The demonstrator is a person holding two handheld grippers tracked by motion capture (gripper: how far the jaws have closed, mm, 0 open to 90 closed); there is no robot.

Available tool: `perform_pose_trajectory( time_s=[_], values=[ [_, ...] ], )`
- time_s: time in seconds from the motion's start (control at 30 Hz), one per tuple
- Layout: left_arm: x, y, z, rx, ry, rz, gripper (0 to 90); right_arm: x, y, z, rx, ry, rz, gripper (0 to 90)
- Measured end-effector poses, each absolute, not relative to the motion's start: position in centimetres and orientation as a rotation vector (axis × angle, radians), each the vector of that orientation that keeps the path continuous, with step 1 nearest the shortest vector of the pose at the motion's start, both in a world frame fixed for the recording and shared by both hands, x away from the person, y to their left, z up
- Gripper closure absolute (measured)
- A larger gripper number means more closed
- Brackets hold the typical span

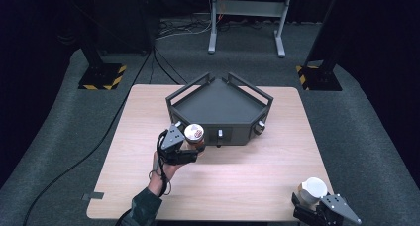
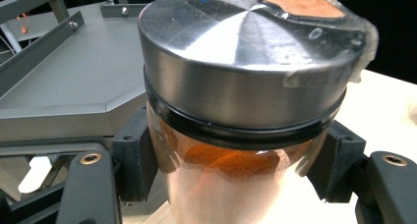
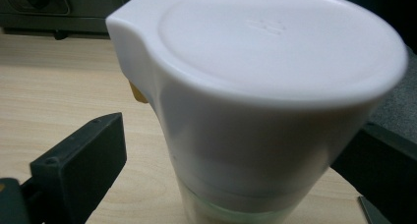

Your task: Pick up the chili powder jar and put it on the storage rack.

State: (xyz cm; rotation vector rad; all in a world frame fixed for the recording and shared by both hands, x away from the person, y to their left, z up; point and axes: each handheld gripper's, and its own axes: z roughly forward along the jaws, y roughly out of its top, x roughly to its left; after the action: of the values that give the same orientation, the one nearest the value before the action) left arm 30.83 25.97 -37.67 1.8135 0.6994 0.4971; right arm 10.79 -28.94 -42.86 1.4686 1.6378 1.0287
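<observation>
My left gripper (image 1: 185, 145) pinches a clear jar (image 2: 246, 175) between both pads, just under its brushed metal lid (image 2: 246, 52). Orange-brown powder sits inside, and a patch of the same colour lies under tape on the lid top. In the high view this jar (image 1: 194, 135) is held just in front of the dark grey tray stand (image 1: 218, 107), close to its front left corner; I cannot tell whether jar and stand touch. The stand's railed edge (image 2: 39, 42) lies directly beyond the lid in the left gripper view, so it is the nearest obstruction.

My right gripper (image 1: 317, 208) sits at the near right corner of the wooden table (image 1: 247, 176), well apart from the stand. Its jaws flank a white-lidded container (image 3: 265, 86) with a pale glass base (a small yellow piece shows behind the lid's tab). The left jaw stands clear of the container wall; the right jaw is close against it, so the jaws are spread rather than clamped. In the high view the container (image 1: 313, 189) stands near the table edge.
</observation>
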Motion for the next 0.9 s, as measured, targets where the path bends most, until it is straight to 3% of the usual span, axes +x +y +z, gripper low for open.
perform_pose_trajectory(
  time_s=[0.9],
  values=[
    [32.4, 26.0, -36.1, 1.813, 0.672, 0.490, 31.8, 10.8, -28.9, -42.8, 1.472, 1.637, 1.023, 0.0]
  ],
)
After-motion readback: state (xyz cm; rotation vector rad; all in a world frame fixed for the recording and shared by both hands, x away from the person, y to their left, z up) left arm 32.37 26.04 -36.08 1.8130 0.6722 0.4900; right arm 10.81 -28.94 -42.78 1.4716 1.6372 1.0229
